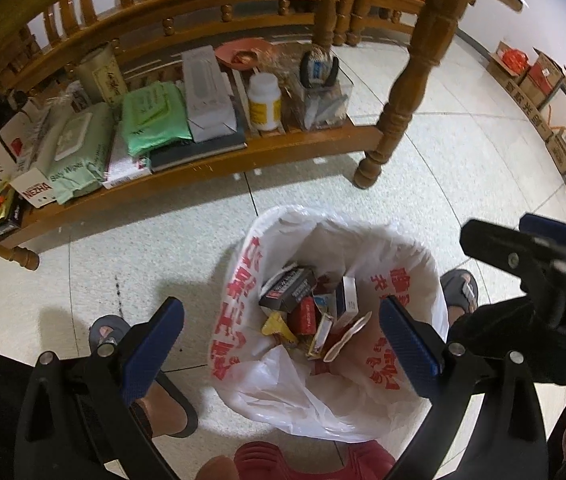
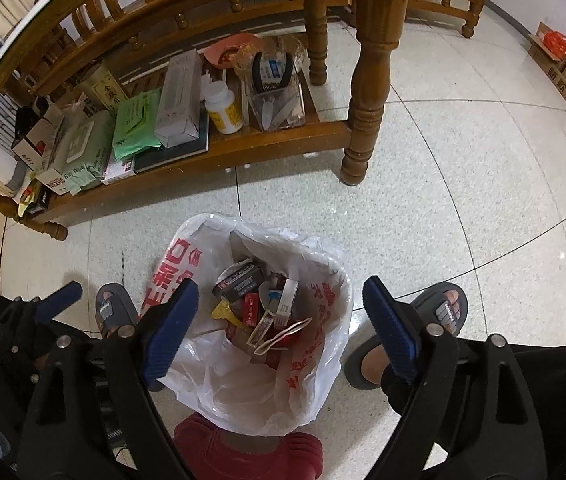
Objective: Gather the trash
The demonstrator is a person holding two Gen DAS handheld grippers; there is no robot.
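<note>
Both views are looking steeply down at a white plastic bag (image 1: 323, 380) printed with red characters, which is standing open on the pale tiled floor (image 1: 443, 184) in front of a wooden table shelf (image 1: 211, 168). The trash (image 1: 307, 312) is lying inside the bag: small cartons, a yellow wrapper and a flat pale piece; most labels are too small or too crumpled to read, and the lower layers are hidden by the upper ones.

The left gripper (image 1: 281, 348) is hanging over the bag with its jaws standing wide apart and nothing between them; its blue pads (image 1: 151, 344) are flanking the bag's mouth. The right gripper (image 2: 279, 324) is likewise hanging above the bag, jaws apart and empty. In the left view it is showing only partly at the right edge, cut off by the frame.

The person's sandalled feet (image 2: 439, 320) are standing either side of the bag, partly covered by the gripper arms. A red object (image 2: 243, 452) at the bottom edge is cut off and cannot be identified. The shelf's wipes packs (image 1: 151, 120) and a white bottle (image 1: 265, 100) are partly overlapping.
</note>
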